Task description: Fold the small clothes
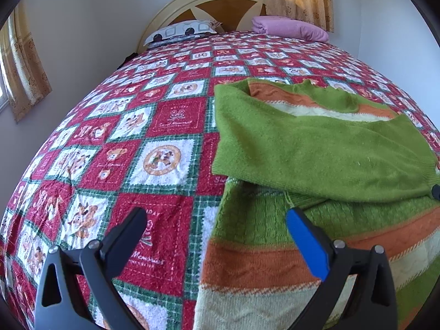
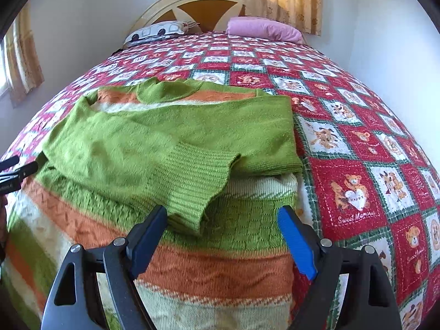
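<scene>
The striped green, orange and cream sweater (image 2: 170, 143) lies flat on the bed's patchwork quilt (image 2: 357, 143), both green sleeves folded across its chest. The right gripper (image 2: 222, 236) hangs over the lower sleeve's ribbed cuff (image 2: 198, 189), jaws wide and empty. The left gripper (image 1: 217, 236) stands wide open at the sweater's left edge, gripping nothing. Two pillows (image 1: 288, 29) sit by the headboard (image 1: 209, 2).

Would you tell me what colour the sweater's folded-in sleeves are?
Plain green sleeves, clearest in the right wrist view.
</scene>
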{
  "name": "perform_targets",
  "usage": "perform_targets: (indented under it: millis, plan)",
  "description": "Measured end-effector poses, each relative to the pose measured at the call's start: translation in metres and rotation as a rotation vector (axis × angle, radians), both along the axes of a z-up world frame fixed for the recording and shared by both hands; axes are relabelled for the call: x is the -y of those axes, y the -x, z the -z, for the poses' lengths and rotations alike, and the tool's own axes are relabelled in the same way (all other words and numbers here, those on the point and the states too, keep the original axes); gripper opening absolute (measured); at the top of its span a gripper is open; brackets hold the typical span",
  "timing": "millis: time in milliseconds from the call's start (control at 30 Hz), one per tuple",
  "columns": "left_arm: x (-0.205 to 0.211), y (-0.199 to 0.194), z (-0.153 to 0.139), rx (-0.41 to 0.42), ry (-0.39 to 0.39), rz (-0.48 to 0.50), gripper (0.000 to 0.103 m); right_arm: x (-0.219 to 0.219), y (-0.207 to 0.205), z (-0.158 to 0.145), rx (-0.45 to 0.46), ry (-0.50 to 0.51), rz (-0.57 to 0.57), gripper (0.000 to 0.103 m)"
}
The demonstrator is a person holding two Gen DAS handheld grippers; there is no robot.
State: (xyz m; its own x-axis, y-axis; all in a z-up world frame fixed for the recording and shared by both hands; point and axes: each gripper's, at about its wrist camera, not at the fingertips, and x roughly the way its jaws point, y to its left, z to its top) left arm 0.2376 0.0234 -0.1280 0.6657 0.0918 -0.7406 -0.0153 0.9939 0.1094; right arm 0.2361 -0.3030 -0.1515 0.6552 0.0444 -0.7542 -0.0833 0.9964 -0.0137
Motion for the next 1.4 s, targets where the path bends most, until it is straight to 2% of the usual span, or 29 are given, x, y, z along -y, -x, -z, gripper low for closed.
perform_targets:
  millis: [100, 200, 267, 300, 400, 467, 500, 533, 567, 667, 733, 800, 867, 900, 933, 1000, 1033, 1133, 1167, 1267, 1400]
  plan:
    - [0.001, -0.001, 0.005, -0.011, -0.006, -0.003, 0.103, 0.001, 0.002, -0.004, 0.015, -0.008, 0.014, 0.083]
    - [0.000, -0.002, 0.006, -0.014, -0.002, -0.008, 0.103, 0.001, 0.001, -0.018, 0.033, -0.065, 0.017, 0.083]
    - [-0.004, -0.004, -0.002, 0.012, 0.000, -0.024, 0.103, 0.001, -0.006, -0.025, 0.045, -0.088, 0.026, 0.073]
    - [-0.006, -0.005, -0.005, 0.023, 0.003, -0.035, 0.103, 0.001, -0.013, -0.027, 0.036, -0.104, 0.023, 0.065]
    - [-0.014, -0.010, -0.009, 0.039, 0.022, -0.074, 0.103, -0.003, -0.034, -0.017, -0.045, -0.120, 0.024, 0.051]
    - [-0.014, -0.011, -0.006, 0.033, 0.024, -0.079, 0.103, -0.008, -0.043, -0.002, -0.110, -0.099, 0.033, 0.034]
    - [-0.013, -0.011, -0.003, 0.027, 0.019, -0.076, 0.103, -0.012, -0.040, -0.001, -0.096, -0.098, 0.014, 0.013]
    - [-0.012, -0.010, -0.001, 0.023, 0.014, -0.073, 0.103, -0.016, -0.036, -0.002, -0.089, -0.093, -0.011, 0.008]
    - [-0.010, -0.009, 0.002, 0.019, 0.010, -0.068, 0.103, -0.021, -0.029, -0.007, -0.067, -0.058, -0.016, 0.007]
    - [-0.010, -0.007, 0.002, 0.023, 0.008, -0.066, 0.103, -0.012, -0.022, -0.019, -0.010, -0.041, 0.019, 0.007]
    - [-0.008, -0.007, 0.002, 0.032, 0.009, -0.066, 0.103, 0.000, -0.028, -0.010, -0.042, -0.025, 0.059, 0.007]
    - [-0.005, -0.010, 0.004, 0.024, -0.004, -0.065, 0.103, 0.006, -0.034, 0.003, -0.095, -0.035, 0.045, 0.008]
    - [-0.005, -0.012, 0.004, 0.017, -0.004, -0.067, 0.103, 0.004, -0.029, -0.001, -0.054, 0.033, 0.048, 0.029]
    - [-0.005, -0.011, 0.005, 0.017, -0.001, -0.068, 0.103, 0.003, -0.025, -0.006, -0.039, 0.061, 0.068, 0.057]
    - [-0.006, -0.010, 0.003, 0.019, -0.001, -0.068, 0.103, 0.004, -0.019, -0.012, -0.024, 0.055, 0.074, 0.070]
    - [-0.007, -0.008, -0.001, 0.031, 0.003, -0.066, 0.103, 0.003, -0.004, -0.024, 0.039, -0.011, 0.033, 0.070]
    - [-0.008, -0.008, -0.002, 0.032, 0.000, -0.068, 0.103, -0.003, 0.001, -0.025, 0.032, -0.004, -0.012, 0.070]
    - [-0.012, -0.010, 0.005, 0.004, -0.056, -0.092, 0.103, -0.009, 0.000, 0.003, -0.132, 0.030, -0.058, 0.070]
    - [-0.016, -0.010, 0.008, -0.011, -0.065, -0.103, 0.103, -0.008, 0.003, 0.004, -0.115, 0.023, -0.058, 0.070]
    - [-0.037, -0.005, 0.014, -0.048, -0.021, -0.149, 0.103, 0.001, 0.021, -0.006, -0.079, -0.010, -0.045, 0.070]
    - [-0.052, 0.019, 0.011, -0.048, 0.036, -0.145, 0.103, 0.004, 0.050, -0.016, -0.075, -0.047, -0.066, 0.070]
